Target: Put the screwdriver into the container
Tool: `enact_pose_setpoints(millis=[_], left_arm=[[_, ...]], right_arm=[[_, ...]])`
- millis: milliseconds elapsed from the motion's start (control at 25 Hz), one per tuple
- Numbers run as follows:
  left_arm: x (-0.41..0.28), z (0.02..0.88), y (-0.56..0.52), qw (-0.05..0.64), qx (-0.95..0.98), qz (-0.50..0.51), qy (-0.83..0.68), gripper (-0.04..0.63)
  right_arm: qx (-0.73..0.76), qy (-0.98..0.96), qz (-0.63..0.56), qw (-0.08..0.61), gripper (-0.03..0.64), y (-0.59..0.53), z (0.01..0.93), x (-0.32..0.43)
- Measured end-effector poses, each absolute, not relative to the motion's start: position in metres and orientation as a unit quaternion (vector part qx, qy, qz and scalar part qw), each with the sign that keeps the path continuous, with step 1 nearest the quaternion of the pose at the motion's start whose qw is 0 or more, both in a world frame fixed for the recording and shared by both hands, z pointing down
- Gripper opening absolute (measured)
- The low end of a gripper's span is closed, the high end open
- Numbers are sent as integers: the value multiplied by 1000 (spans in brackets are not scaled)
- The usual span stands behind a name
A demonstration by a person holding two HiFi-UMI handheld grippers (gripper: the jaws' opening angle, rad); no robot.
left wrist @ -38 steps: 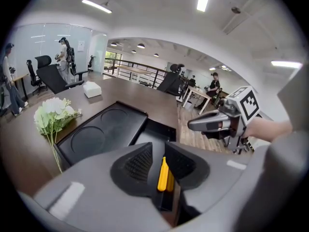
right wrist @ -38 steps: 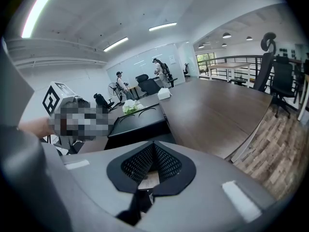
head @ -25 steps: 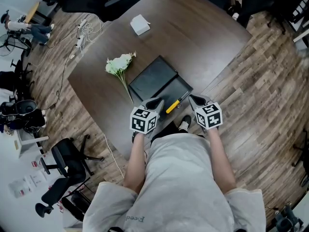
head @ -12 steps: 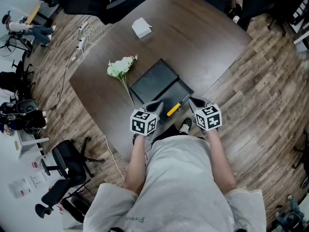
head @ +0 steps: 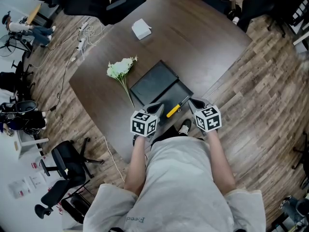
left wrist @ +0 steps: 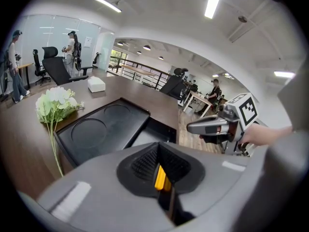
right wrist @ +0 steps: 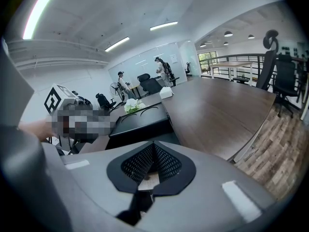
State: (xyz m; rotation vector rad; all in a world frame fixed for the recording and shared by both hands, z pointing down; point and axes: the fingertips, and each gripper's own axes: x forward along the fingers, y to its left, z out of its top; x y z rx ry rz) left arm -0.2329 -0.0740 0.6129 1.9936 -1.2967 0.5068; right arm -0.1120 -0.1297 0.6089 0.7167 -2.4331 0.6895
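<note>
The yellow-and-black screwdriver (head: 175,106) lies on the dark table (head: 203,42), just at the near side of the open black container (head: 159,81), between my two grippers. My left gripper (head: 157,105) hovers by the handle end with its jaws together. In the left gripper view a strip of yellow handle (left wrist: 160,177) shows through the slit of that gripper (left wrist: 161,178). My right gripper (head: 195,101) is shut too, with nothing in it. Only wood shows through the gap of the right gripper (right wrist: 147,178). The container (left wrist: 101,129) lies ahead and to the left.
White flowers (head: 119,66) lie left of the container and a small white box (head: 141,26) sits at the table's far side. Office chairs (head: 104,1) stand beyond the table. The table's front edge (head: 219,76) runs just right of my right gripper.
</note>
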Motion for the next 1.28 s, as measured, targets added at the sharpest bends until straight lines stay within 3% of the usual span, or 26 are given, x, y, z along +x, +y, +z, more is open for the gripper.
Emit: enact_pose_setpoints(millis=[1280], left_arm=[[-234,615,-74,346,767,199,-503,55]], right_arm=[[263,-897,254,249,0,-133,606,-110]])
